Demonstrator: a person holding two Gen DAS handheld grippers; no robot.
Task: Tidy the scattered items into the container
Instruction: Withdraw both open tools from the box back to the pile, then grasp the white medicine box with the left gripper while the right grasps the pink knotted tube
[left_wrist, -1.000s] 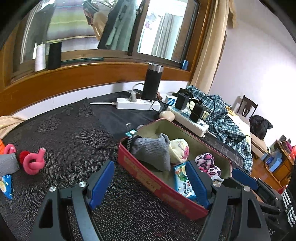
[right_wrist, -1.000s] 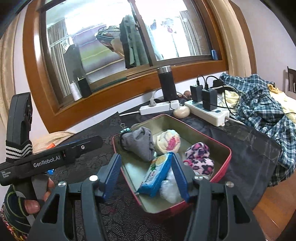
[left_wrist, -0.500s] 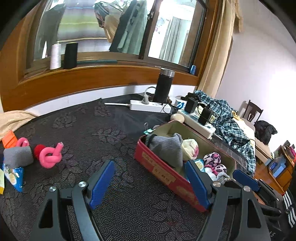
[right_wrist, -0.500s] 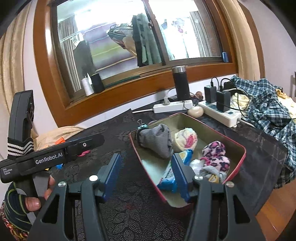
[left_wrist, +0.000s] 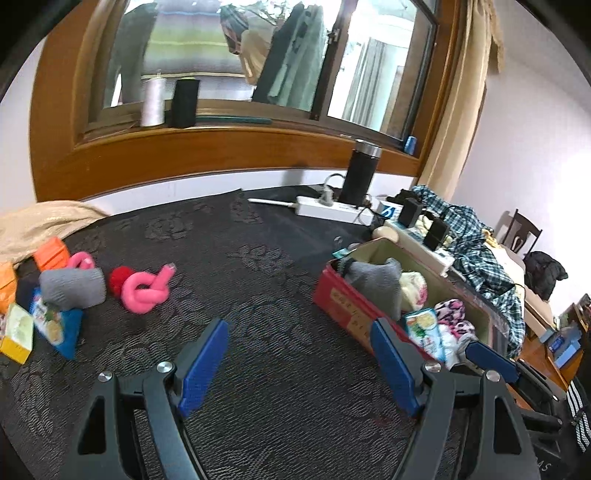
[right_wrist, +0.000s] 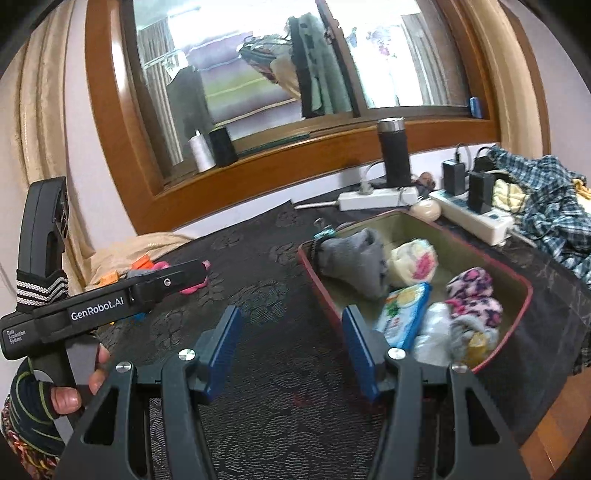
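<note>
Both the left gripper (left_wrist: 297, 363) and right gripper (right_wrist: 291, 345) hold their jaws wide apart, empty. The pink knotted toy (left_wrist: 147, 288) lies near the table's left edge, well apart from the red tin (left_wrist: 354, 314). Likely soft and light: grip across the knot.

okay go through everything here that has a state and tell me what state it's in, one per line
Left tongs: open, empty.
Right tongs: open, empty.
Tin: lidless, partly filled.
Grey sock: rolled, outside the tin.
Pink rope: knotted, outside the tin.
Flask: upright, capped.
Chargers: plugged in.
</note>
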